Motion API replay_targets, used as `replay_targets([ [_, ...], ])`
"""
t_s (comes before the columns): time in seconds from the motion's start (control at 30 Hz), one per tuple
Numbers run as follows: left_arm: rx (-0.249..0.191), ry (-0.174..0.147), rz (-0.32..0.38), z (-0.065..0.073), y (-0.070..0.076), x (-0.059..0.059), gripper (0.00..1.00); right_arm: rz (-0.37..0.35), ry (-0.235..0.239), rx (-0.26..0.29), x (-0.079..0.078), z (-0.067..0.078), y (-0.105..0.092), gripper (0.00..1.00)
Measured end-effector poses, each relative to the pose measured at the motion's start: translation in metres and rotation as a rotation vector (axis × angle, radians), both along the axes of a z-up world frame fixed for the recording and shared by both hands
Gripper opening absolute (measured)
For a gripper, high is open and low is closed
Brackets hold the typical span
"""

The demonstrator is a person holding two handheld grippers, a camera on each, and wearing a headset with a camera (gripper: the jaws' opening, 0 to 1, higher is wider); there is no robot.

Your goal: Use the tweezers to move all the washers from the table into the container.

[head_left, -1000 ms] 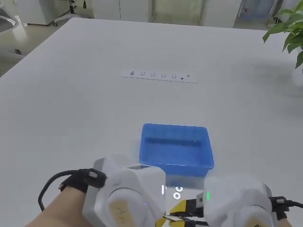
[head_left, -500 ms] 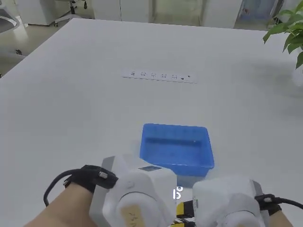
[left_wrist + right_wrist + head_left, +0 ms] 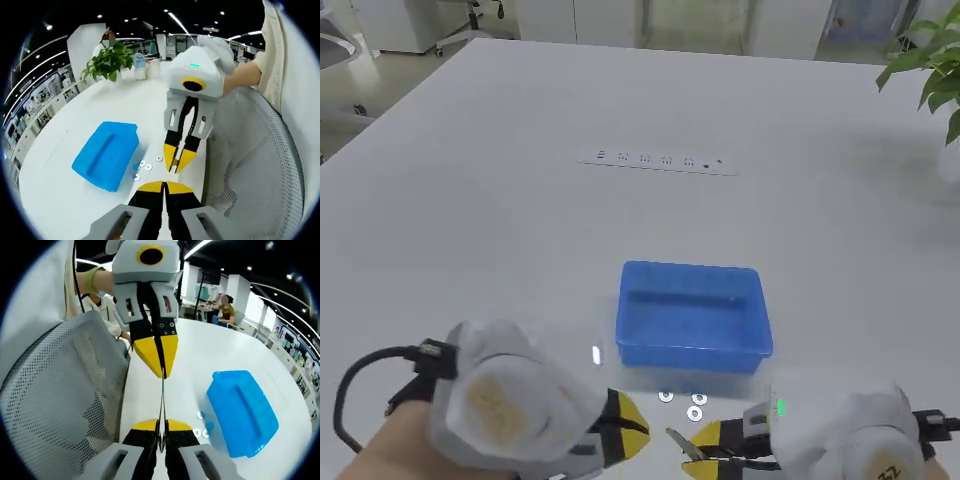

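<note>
Right gripper view shows tweezers [image 3: 162, 400] clamped in right gripper [image 3: 161, 426] fingers; left gripper [image 3: 163, 367] fingers together.

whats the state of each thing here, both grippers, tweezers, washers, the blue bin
left gripper: shut, nothing seen between its jaws
right gripper: shut on the tweezers
tweezers: held in the right gripper, pointing toward the left gripper
washers: lying loose on the table beside the container
container: upright, open top, no washers seen inside
</note>
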State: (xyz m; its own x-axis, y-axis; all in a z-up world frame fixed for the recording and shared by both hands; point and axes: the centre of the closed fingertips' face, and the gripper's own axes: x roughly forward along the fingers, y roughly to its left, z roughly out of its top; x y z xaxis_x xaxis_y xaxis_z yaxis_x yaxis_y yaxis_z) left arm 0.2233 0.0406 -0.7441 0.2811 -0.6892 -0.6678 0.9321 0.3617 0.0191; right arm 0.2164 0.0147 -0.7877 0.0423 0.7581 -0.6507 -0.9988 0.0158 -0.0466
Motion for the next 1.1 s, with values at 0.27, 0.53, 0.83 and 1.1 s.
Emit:
replay_targets([
  [0.27, -0.232, 0.054, 0.098, 0.016, -0.005, -0.001, 0.12, -0.075, 0.106, 0.224, -0.002, 0.024, 0.018, 0.0],
  [0.53, -0.577, 0.115, 0.172, 0.057, -0.019, 0.01, 0.0, -0.125, 0.247, 0.446, 0.0, 0.053, 0.026, 0.0],
  [0.83, -0.651, 0.127, 0.135, 0.067, -0.027, 0.012, 0.0, -0.128, 0.257, 0.478, 0.001, 0.056, 0.027, 0.0],
  [1.1, -0.632, 0.152, 0.148, 0.061, -0.024, 0.014, 0.04, -0.122, 0.253, 0.466, 0.001, 0.054, 0.026, 0.0],
])
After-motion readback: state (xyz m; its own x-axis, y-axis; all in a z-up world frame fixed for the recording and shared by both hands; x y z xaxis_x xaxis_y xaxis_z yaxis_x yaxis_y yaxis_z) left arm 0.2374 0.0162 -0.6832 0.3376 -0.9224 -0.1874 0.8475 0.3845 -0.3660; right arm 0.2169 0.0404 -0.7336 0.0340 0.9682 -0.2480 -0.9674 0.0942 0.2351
